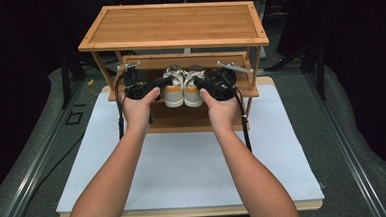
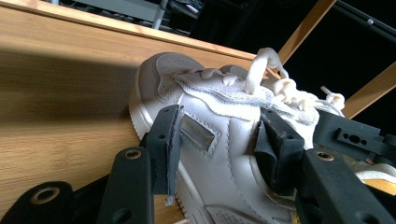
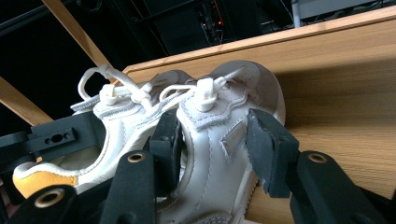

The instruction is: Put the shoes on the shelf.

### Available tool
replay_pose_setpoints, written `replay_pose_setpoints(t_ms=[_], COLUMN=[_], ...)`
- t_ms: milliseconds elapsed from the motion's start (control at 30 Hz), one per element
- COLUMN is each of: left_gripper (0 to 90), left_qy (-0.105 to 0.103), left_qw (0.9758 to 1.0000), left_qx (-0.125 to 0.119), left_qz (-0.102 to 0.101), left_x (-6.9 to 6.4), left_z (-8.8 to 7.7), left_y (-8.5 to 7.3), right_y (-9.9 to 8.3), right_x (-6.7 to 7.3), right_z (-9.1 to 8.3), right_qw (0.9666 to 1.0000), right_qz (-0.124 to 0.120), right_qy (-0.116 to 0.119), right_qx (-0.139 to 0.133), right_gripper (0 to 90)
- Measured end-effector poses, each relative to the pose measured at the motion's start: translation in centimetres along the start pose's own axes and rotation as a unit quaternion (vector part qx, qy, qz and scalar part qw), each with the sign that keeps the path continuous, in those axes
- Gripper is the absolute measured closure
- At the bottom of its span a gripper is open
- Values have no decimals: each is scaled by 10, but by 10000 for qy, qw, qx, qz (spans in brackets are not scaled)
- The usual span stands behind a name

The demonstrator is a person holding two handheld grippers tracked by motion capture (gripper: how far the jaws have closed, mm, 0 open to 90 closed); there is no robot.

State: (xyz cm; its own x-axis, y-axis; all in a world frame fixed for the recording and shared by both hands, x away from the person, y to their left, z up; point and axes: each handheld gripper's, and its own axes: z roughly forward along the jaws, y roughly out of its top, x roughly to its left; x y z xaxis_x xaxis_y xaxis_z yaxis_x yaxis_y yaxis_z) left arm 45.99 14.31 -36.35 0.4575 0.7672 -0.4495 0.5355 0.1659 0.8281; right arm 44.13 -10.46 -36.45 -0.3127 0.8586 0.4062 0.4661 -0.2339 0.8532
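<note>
From the high view, both forearms reach forward with the left gripper and right gripper each at a white shoe on the middle shelf of the wooden rack, so the pair looks placed, with letting go left. In the left gripper view, the jaws clamp the left shoe across its sides. In the right gripper view, the jaws likewise squeeze the right shoe, tilted over the shelf board.

No legible text, label or number anywhere
</note>
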Motion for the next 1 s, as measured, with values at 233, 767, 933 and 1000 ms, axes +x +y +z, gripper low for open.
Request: replay_pose_setpoints(t_ms=[233, 767, 933, 1000], left_gripper=[528, 470, 488, 495], left_qy=[-25, -145, -140, -135], left_qw=[9999, 9999, 9998, 9998], left_qx=[12, -54, -63, -88], left_qz=[-118, 33, 86, 98], left_x=[1, 0, -1, -2], left_z=[1, -5, -7, -9], left_y=[1, 6, 6, 6], right_y=[2, 7, 8, 9], right_x=[-1, -2, -1, 0], right_z=[0, 1, -2, -6], right_qw=[9999, 9997, 9998, 9998], right_qz=[-11, -164, -177, -153], right_qy=[1, -37, 41, 110], right_qx=[156, 203, 122, 49], right_gripper=[552, 507, 508, 507])
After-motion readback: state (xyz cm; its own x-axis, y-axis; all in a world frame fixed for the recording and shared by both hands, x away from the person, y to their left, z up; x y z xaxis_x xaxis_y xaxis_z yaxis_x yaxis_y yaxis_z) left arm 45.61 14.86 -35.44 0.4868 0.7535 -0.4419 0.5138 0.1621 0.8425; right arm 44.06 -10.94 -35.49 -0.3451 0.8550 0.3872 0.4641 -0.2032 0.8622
